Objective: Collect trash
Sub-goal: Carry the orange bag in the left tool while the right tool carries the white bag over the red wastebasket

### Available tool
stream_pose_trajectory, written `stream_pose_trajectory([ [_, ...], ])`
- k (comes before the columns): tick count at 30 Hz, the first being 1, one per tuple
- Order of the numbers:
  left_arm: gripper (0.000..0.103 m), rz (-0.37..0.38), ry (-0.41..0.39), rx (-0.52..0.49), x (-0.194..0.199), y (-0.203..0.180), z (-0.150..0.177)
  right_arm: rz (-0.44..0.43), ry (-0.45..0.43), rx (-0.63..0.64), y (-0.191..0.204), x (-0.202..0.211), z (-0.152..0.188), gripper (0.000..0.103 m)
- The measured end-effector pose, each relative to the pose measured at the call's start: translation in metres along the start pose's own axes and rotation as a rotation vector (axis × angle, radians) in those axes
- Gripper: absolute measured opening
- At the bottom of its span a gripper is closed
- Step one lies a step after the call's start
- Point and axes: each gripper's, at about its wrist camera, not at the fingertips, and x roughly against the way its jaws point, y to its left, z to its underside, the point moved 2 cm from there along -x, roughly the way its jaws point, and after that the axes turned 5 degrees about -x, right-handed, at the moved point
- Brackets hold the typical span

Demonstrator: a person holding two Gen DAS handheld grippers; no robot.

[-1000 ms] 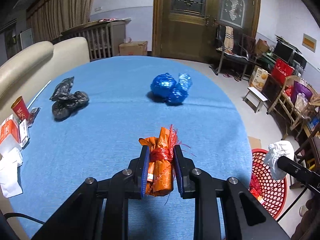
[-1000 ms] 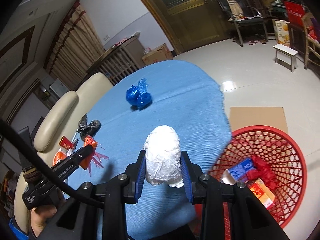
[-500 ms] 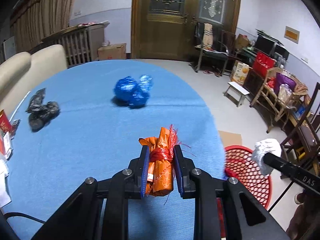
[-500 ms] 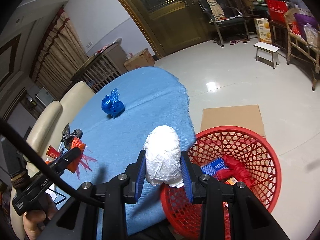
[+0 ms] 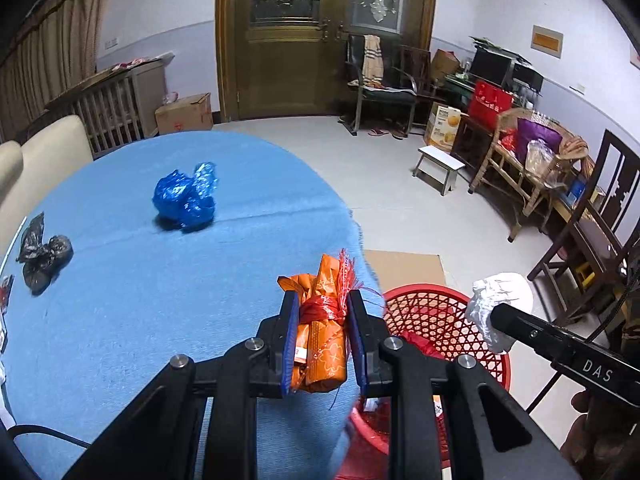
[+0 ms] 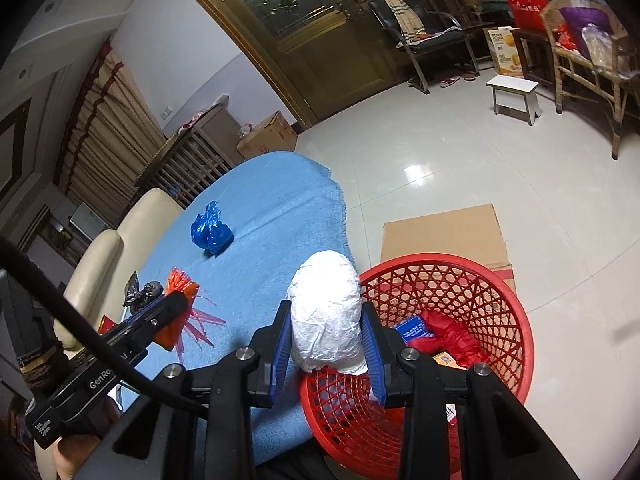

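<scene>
Counter: round, under a blue cloth; its near right edge hangs just beside the basket.
Basket: red lattice bin on the floor to the right of the counter, open side up, already holding a red bag, a blue packet and a small box.
White wad: crumpled white paper or plastic, clamped upright in the jaws of the right gripper; in the right wrist view it sits over the basket's near-left rim.
Orange bundle: orange wrapper tied with red fringe, long axis pointing forward along the fingers, pinched in the jaws of the left gripper; it hangs over the counter's edge, with the basket to its right and lower.
Blue bag: knotted, lying loose far out on the cloth.
Black bag: crumpled, at the far left of the cloth.
Key relation: the right gripper is the nearer one to the basket, probably close enough to let go after a small nudge inward; the left one likely needs a shift rightward first.
Remaining: both loose bags look uncollected.
</scene>
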Motion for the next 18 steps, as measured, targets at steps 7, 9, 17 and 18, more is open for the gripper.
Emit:
stream_pose_trajectory([
  [7,0.025,0.011,0.019,-0.038,-0.008,-0.019,-0.003,-0.012,-0.004,-0.027,-0.012,0.003,0.0,0.035],
  [9,0.025,0.014,0.019,-0.043,-0.008,-0.022,-0.004,-0.013,-0.007,-0.031,-0.015,0.004,-0.001,0.035],
  [17,0.025,0.018,0.007,-0.041,-0.003,-0.022,0.002,0.01,0.009,-0.036,-0.028,0.002,-0.002,0.035],
  [18,0.025,0.018,0.01,-0.04,-0.004,-0.02,0.003,0.012,0.013,-0.036,-0.029,0.001,-0.002,0.035],
])
